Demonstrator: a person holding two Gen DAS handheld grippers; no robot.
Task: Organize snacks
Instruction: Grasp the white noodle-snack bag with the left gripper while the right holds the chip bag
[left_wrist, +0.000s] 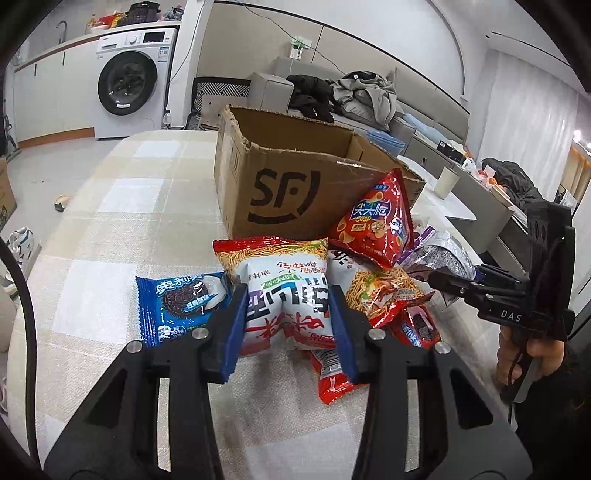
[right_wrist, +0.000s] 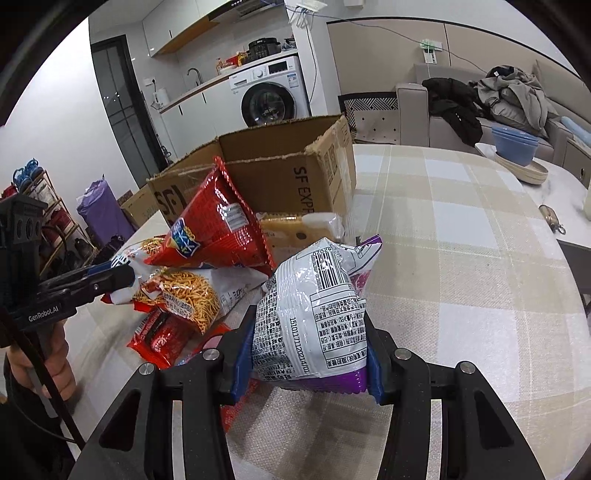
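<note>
Left gripper (left_wrist: 290, 314) clamps the noodle-snack bag (left_wrist: 284, 291); right gripper (right_wrist: 308, 339) clamps the purple-edged packet (right_wrist: 314, 310); SF cardboard box (left_wrist: 295, 177) at twelve o'clock from both

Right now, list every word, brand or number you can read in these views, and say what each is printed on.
"SF": cardboard box
"SF EXPR", cut off: the box's side, right wrist view
"OREO": blue cookie packet
"Crisp": red chip bag
"DAS": right gripper
"GenRobot.AI": left gripper
"1501171120214101", roughly: white and purple bag
Chinese print on the noodle snack bag and the other packets: too small or distorted to read.
</note>
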